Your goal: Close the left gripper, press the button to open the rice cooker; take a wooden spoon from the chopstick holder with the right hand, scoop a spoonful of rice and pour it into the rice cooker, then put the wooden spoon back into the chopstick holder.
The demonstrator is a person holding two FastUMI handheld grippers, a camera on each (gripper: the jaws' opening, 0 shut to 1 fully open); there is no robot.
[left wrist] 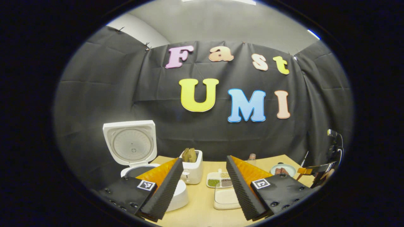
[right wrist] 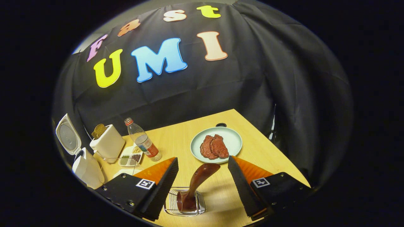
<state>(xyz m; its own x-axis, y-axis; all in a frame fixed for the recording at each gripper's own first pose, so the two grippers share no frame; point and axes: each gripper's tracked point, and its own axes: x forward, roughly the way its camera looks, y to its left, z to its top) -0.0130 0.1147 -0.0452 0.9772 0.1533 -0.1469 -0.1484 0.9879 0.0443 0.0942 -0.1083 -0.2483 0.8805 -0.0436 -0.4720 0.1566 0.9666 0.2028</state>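
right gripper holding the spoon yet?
No. The right gripper is open, the spoon standing free in the wire holder between its fingers.

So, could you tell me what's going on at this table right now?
A person holds a gripper in each hand. The rice cooker already stands with its lid up, and the left gripper hangs open above the table, holding nothing. The right gripper is open too, its fingers either side of the wooden spoon, which stands in the wire holder; they are not gripping it. No rice has been scooped, judging by the spoon in its holder.
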